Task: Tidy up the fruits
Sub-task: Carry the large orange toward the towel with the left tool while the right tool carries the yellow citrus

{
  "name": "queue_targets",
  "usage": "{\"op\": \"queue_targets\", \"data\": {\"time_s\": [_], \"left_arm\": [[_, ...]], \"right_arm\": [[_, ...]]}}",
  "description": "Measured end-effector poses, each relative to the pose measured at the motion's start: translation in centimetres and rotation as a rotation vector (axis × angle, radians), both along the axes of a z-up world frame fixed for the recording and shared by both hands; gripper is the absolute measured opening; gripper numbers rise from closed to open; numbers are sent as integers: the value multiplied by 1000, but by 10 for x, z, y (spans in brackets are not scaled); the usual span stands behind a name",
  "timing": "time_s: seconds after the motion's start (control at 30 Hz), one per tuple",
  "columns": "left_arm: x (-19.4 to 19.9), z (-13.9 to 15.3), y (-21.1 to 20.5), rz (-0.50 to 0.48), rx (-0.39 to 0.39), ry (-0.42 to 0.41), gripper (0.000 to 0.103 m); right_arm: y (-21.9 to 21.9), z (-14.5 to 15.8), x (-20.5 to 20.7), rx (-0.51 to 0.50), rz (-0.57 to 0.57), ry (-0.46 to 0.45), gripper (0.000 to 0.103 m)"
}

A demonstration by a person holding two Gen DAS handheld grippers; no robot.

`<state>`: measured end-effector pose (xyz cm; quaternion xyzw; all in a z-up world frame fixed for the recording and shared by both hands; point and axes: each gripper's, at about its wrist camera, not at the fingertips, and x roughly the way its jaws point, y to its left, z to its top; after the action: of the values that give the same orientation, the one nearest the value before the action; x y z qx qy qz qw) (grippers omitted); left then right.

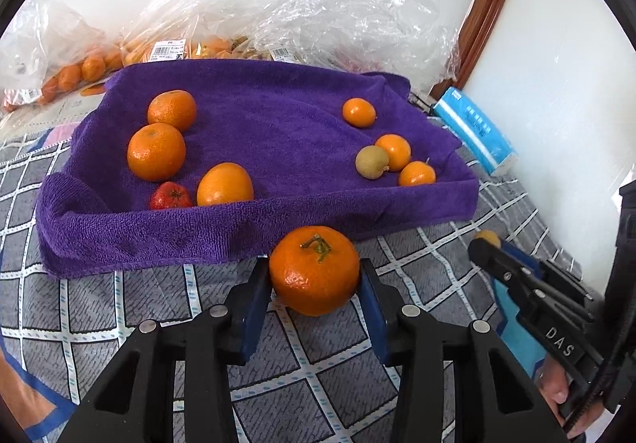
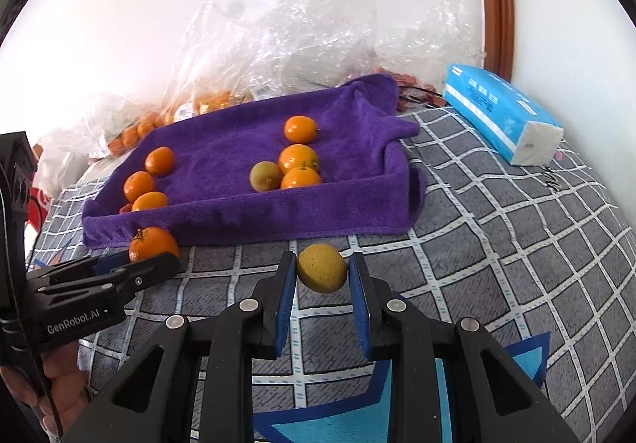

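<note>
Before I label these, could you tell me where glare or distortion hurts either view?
Left wrist: wall blown out white, glare on the bags, door frame bowed by fisheye. Right wrist: hazier and washed out near the wall; the yellow fruit stays sharp.

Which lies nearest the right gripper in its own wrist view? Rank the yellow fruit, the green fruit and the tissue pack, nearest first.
1. Yellow fruit, between the right gripper fingers.
2. Green fruit, ahead on the purple towel.
3. Tissue pack, far right by the wall.
</note>
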<state>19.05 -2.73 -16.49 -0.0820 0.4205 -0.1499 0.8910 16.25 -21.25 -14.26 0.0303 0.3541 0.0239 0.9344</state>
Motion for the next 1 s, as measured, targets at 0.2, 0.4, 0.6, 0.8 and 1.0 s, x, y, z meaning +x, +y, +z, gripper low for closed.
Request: {"op": "queue_targets", "data": {"time_s": [0.2, 0.4, 0.6, 0.8, 1.0], "left_arm": [[-2, -4, 0, 3, -71, 54, 41], [-6, -2, 0, 5, -85, 61, 41], [-7, -1, -1, 13, -59, 55, 41], [-8, -2, -3, -6, -67, 70, 41], [-11, 2, 1, 1, -74, 58, 41]], "right_arm": [[1, 2, -3, 18, 25, -18, 27], [0, 2, -2, 26, 12, -6, 27], [-2, 4, -6, 31, 0, -29, 27], [-8, 4, -4, 67, -14, -20, 27], [-13, 3, -1, 81, -53, 0, 27]]}}
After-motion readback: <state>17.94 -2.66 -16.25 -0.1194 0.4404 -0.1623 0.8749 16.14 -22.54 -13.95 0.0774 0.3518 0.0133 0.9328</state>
